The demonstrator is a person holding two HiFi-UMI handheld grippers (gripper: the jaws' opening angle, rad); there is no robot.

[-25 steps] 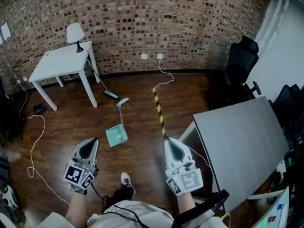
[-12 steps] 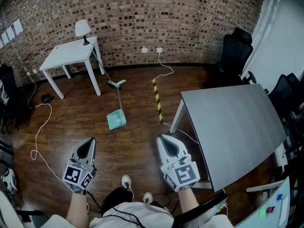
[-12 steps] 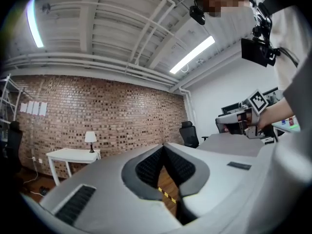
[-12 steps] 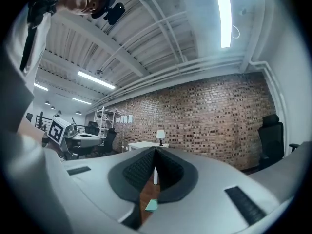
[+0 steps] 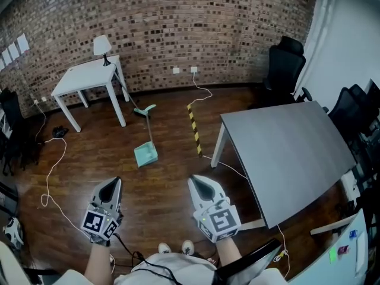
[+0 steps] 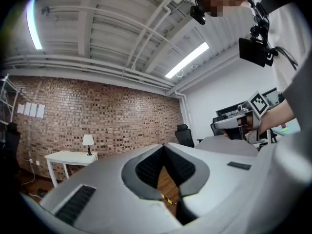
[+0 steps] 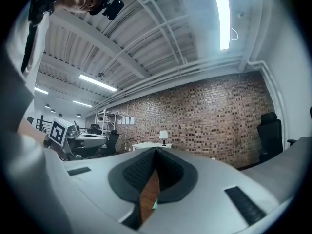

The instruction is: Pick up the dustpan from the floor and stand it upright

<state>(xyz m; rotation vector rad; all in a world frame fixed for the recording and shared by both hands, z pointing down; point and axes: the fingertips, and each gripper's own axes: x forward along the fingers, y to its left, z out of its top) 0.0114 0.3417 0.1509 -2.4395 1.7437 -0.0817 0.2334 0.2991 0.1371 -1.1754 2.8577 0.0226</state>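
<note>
In the head view, the teal dustpan (image 5: 146,155) lies flat on the wooden floor (image 5: 89,159), well ahead of my left gripper (image 5: 111,183) and right gripper (image 5: 198,182). In the left gripper view, my jaws are pressed together, empty. The right gripper view shows the same.

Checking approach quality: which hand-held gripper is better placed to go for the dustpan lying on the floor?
Left, marginally. In the head view the dustpan lies ahead, nearer the left hand-held gripper than the right hand-held gripper. Both are shut, empty and well short of it.
</note>
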